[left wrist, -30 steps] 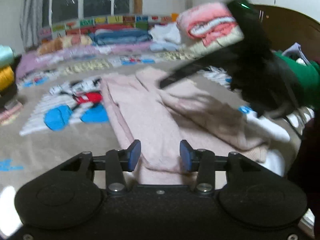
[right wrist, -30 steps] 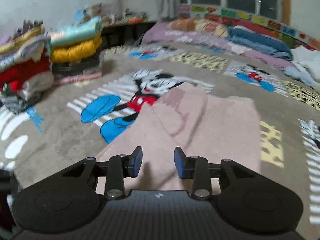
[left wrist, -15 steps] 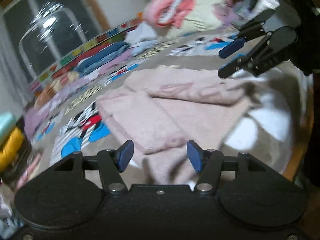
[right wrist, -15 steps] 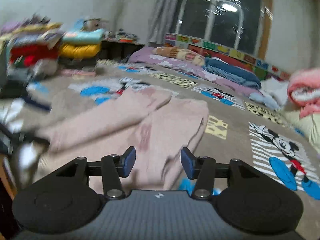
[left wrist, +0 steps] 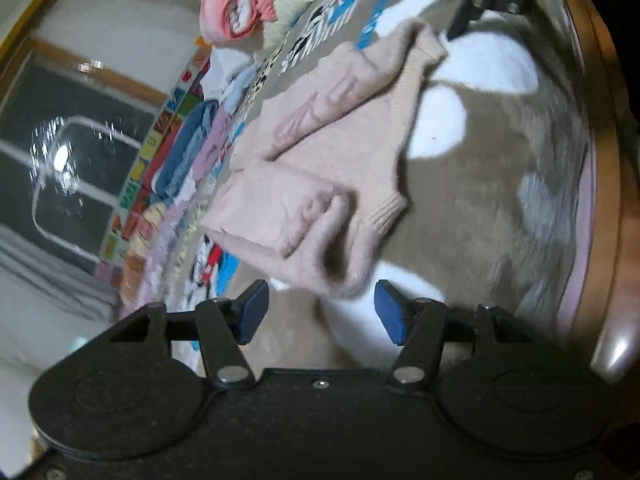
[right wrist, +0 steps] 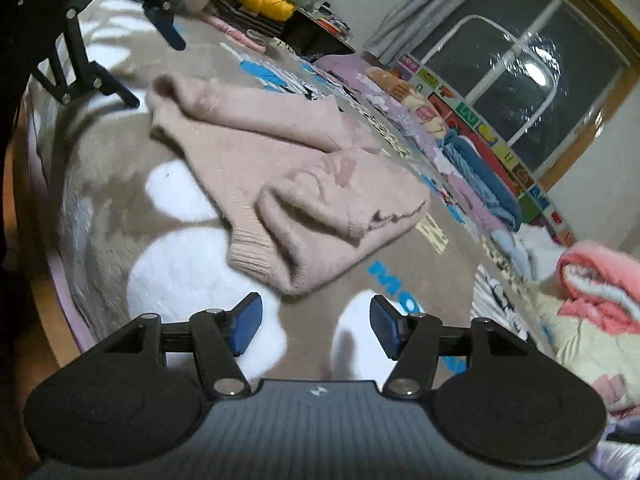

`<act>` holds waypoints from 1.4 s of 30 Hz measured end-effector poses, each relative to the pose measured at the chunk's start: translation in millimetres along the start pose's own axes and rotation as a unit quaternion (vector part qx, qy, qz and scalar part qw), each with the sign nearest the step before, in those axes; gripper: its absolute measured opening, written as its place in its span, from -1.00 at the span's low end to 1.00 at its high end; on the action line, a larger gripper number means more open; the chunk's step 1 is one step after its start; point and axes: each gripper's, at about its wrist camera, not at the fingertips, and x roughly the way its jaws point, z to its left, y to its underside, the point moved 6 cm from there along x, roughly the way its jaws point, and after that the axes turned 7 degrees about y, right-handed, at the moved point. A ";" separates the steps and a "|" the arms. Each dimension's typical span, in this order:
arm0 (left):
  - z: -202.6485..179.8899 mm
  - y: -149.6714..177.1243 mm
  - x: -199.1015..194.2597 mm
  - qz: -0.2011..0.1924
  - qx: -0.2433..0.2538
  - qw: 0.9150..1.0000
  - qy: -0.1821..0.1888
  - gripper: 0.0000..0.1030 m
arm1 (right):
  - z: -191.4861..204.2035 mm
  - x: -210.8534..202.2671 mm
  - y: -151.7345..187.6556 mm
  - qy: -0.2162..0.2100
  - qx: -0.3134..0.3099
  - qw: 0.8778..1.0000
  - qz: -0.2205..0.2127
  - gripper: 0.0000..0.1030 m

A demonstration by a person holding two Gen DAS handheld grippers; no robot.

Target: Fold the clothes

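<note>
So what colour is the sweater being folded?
Pale pink sweater, plain knit with ribbed hem; clearest in the right wrist view.

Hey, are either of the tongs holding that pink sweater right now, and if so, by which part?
Nothing is held. The left tongs and right tongs are both open, just short of the pink sweater, which lies on the blanket.

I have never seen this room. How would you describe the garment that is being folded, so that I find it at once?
Start from the large brown cartoon-print blanket covering the bed. Near its front edge lies a pale pink fuzzy knitted sweater, partly folded, with a ribbed hem, between the two open grippers. Unlike the clothes stacked at the bed's far edges, it lies alone and flat on the blanket.
</note>
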 end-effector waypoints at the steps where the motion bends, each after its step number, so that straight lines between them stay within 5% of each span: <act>1: 0.5 0.6 1.4 0.000 0.007 1.000 -0.010 0.19 | 2.1 1.8 -1.0 0.004 -0.007 1.000 -0.002 0.16; 9: 4.8 -0.6 23.4 -0.016 0.029 0.997 -0.069 0.25 | 12.5 16.9 -9.6 0.037 -0.045 0.998 -0.030 0.16; 21: 13.5 -16.3 36.5 -0.066 0.032 0.994 -0.086 0.14 | 23.3 29.3 -29.7 0.087 -0.101 0.984 -0.120 0.25; 23: 13.8 -16.7 38.3 -0.064 0.025 0.995 -0.076 -0.09 | 25.0 32.0 -32.0 0.076 -0.095 0.984 -0.127 0.21; 25: 12.8 -17.9 37.8 -0.059 0.020 0.995 -0.072 -0.49 | 27.6 35.8 -31.7 0.052 -0.091 0.987 -0.123 -0.24; 27: 11.4 -19.4 36.4 -0.053 0.017 0.996 -0.071 -0.58 | 29.7 41.4 -31.0 0.011 -0.075 0.992 -0.105 -0.40; 33: 6.4 -23.2 25.6 -0.041 0.011 0.997 -0.066 -0.65 | 12.0 32.4 -41.0 -0.041 0.006 0.995 -0.096 -0.54; 42: -1.2 -30.7 -29.8 -0.055 0.029 0.997 -0.042 -0.65 | 4.3 -28.3 -40.5 -0.053 -0.001 0.993 -0.101 -0.57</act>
